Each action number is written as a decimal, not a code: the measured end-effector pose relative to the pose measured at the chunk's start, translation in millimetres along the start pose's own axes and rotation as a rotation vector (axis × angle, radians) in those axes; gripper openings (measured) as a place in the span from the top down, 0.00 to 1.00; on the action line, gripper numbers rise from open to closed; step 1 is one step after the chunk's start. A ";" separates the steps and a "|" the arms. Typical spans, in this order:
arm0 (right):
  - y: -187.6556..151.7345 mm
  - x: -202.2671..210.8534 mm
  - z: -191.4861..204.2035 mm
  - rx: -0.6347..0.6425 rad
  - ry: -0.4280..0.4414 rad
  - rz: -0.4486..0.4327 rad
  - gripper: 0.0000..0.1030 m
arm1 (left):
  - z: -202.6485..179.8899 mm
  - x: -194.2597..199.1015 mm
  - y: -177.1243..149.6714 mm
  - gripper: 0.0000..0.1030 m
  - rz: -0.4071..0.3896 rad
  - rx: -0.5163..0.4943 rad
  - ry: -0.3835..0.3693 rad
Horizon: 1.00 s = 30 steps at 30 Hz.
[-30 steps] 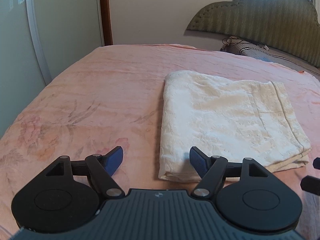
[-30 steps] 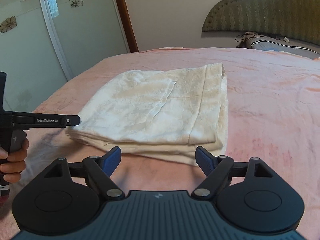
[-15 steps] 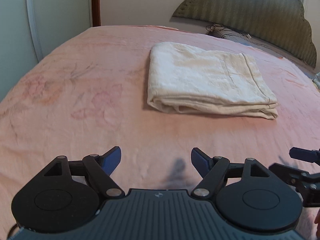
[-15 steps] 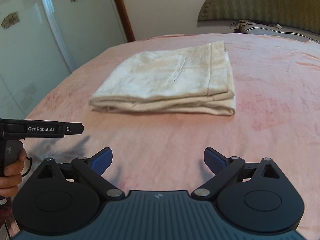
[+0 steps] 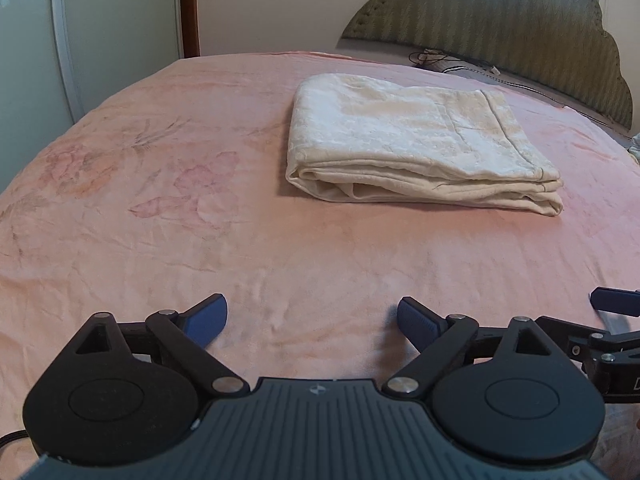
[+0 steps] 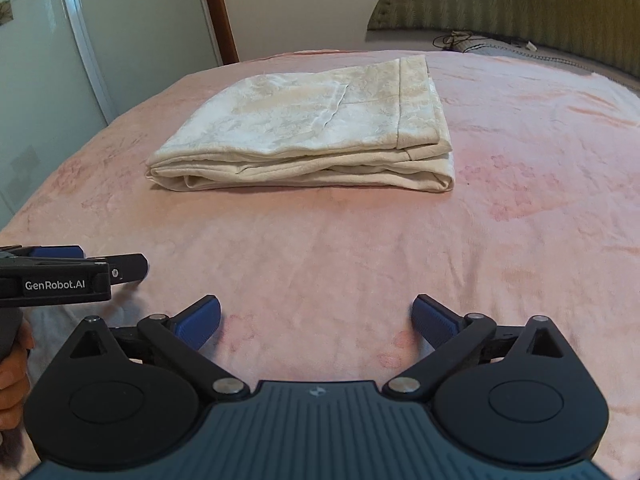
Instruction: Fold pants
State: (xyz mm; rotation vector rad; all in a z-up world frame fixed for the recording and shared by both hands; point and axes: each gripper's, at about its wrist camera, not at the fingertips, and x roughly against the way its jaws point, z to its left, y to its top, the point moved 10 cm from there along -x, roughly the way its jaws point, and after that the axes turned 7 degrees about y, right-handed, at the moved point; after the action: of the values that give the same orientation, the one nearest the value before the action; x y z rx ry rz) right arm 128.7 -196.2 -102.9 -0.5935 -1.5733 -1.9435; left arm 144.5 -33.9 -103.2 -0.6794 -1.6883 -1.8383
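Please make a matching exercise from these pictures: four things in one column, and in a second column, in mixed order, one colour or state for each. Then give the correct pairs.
Column 1
1. pants
2. bedsheet
3. headboard
4. left gripper

Column 2
A. pink, with a faint flower print
B. olive green, with a scalloped top edge
C. open, holding nothing, low over the sheet
D. cream, folded in a flat stack of layers

Pairs: 1-D, 2-A, 3-B, 4-C
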 end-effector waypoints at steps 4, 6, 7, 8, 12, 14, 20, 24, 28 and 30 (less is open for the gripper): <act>-0.3 -0.5 -1.4 0.001 -0.006 -0.003 0.00 | -1.0 -0.8 -1.6 0.05 -0.024 -0.023 0.015; -1.0 -1.1 -3.0 0.009 -0.016 -0.005 0.00 | -1.0 -2.0 -2.4 0.03 -0.035 -0.031 0.020; -1.3 -1.6 -4.0 0.013 -0.022 -0.007 0.00 | -0.5 -2.4 -3.1 0.02 -0.042 -0.031 0.023; -1.9 -2.2 -5.1 0.019 -0.029 -0.008 0.00 | 0.2 -2.9 -4.0 0.00 -0.048 -0.031 0.027; -5.8 -5.1 -7.9 0.068 -0.067 -0.014 0.00 | 0.3 -4.0 -5.8 0.00 -0.062 -0.027 0.035; -6.5 -5.2 -8.4 0.071 -0.069 -0.026 0.00 | -0.6 -4.7 -6.1 0.00 -0.068 -0.036 0.040; -8.9 -4.4 -7.8 0.089 -0.071 -0.065 0.00 | 0.6 -5.4 -7.4 0.00 -0.076 -0.031 0.036; -9.0 -4.4 -7.1 0.092 -0.074 -0.068 0.00 | 0.8 -5.8 -7.2 0.00 -0.077 -0.031 0.035; -9.2 -4.5 -6.9 0.092 -0.075 -0.068 0.00 | 0.7 -5.9 -7.3 0.00 -0.078 -0.031 0.035; -9.2 -4.4 -7.0 0.092 -0.075 -0.068 0.00 | 0.7 -5.5 -7.4 0.00 -0.078 -0.031 0.036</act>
State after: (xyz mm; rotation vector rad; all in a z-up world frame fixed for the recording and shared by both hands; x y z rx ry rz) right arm 125.9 -201.0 -114.0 -0.5873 -1.7408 -1.9058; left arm 143.3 -32.5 -112.3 -0.5965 -1.6882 -1.9229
